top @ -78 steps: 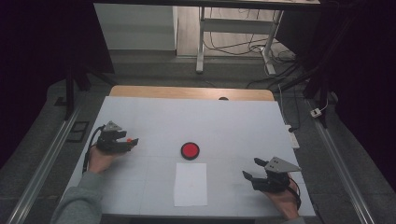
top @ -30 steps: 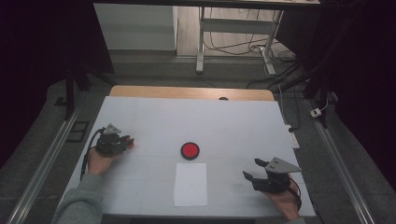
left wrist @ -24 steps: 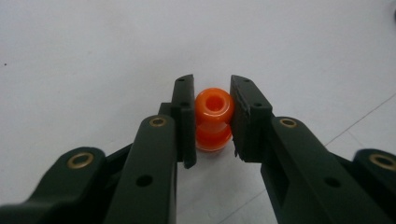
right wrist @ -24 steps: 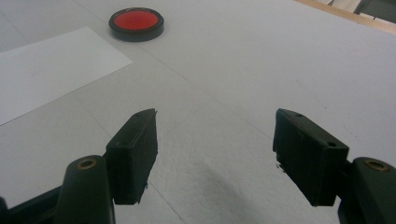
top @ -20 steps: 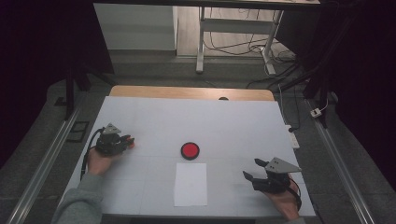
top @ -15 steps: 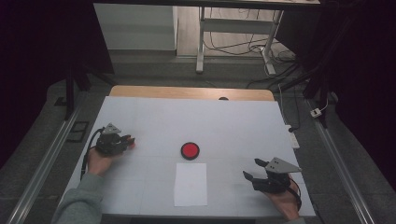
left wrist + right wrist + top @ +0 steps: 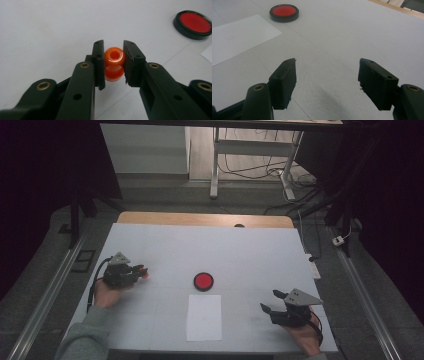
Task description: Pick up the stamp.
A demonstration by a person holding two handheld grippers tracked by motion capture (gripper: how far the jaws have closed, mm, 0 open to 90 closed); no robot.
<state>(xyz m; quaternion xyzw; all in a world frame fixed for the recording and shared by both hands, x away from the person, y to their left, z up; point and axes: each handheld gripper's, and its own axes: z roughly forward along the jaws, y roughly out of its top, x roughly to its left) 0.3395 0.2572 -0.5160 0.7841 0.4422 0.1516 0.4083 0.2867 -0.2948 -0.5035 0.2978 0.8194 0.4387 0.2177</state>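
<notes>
Clamped between the two black jaws of the left gripper [image 7: 113, 63] is a small orange bead-like piece [image 7: 114, 63], glossy, with a round hole in its upper end; the left gripper view shows both jaw pads pressed against its sides, just above the white table [image 7: 50, 30]. From the high view, the left gripper [image 7: 142, 271] sits at the table's left side, held in the person's left hand [image 7: 107, 292] with a grey sleeve [image 7: 82, 335] below it, the orange piece [image 7: 145, 273] a small bright spot at its tip and a grey three-cornered plate on top. Near the table's middle lies a round red disc with a black rim [image 7: 203, 281], and just in front of it, toward the person, a white sheet of paper [image 7: 204, 317] lies flat; the two look close but apart. At the table's right front corner the right gripper [image 7: 272, 306] rests in the person's right hand [image 7: 300, 335], its jaws spread wide with nothing between them, as the right gripper view [image 7: 327, 82] confirms, with bare table between the pads. That view also catches the red disc [image 7: 284, 12] and the paper [image 7: 239, 35] farther off to its left. A wooden strip edges the table's far side [image 7: 205, 219].
</notes>
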